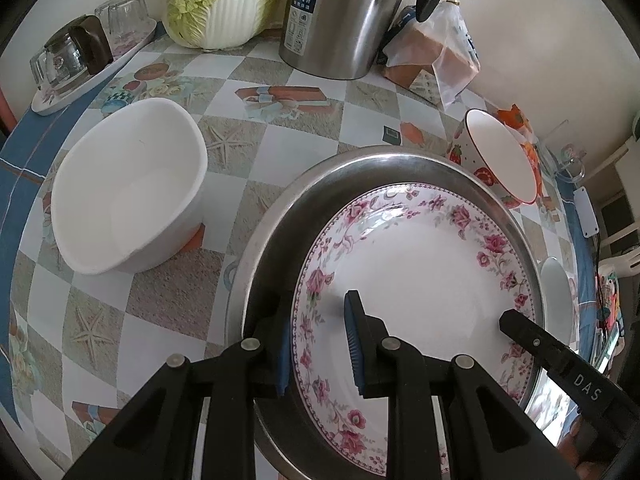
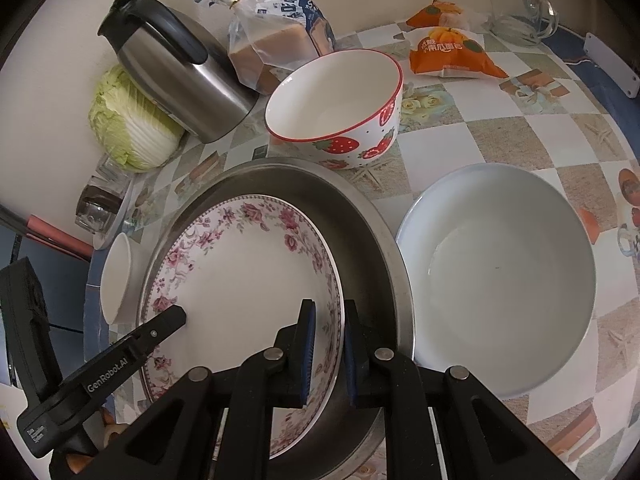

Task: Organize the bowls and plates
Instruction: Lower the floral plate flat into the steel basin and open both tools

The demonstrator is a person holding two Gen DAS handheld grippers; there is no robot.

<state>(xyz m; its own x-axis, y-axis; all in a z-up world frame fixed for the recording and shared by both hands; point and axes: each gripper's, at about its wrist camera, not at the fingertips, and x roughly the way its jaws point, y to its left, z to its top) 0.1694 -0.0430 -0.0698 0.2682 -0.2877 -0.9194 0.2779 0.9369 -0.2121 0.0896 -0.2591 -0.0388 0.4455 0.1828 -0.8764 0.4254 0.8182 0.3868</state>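
A white plate with a pink flower rim [image 1: 420, 264] [image 2: 240, 280] lies inside a wide steel pan [image 1: 320, 200] [image 2: 360, 220]. My left gripper [image 1: 318, 320] is shut on the plate's left rim, one blue pad outside and one inside. My right gripper [image 2: 329, 308] is shut on the opposite rim of the same plate. One black finger [image 1: 520, 328] of the right gripper shows in the left wrist view. A finger [image 2: 168, 320] of the left gripper shows in the right wrist view. Whether the plate rests on the pan floor or hangs just above it is unclear.
On the checkered tablecloth stand a white bowl [image 1: 128, 192] left of the pan, a strawberry bowl [image 2: 336, 104] behind it and a pale blue bowl [image 2: 500, 280] to its right. A steel kettle [image 1: 340, 16], cabbage [image 1: 216, 4], bagged bread [image 2: 276, 44], snack packs [image 2: 452, 56] and a tray of glasses [image 1: 80, 56] line the wall.
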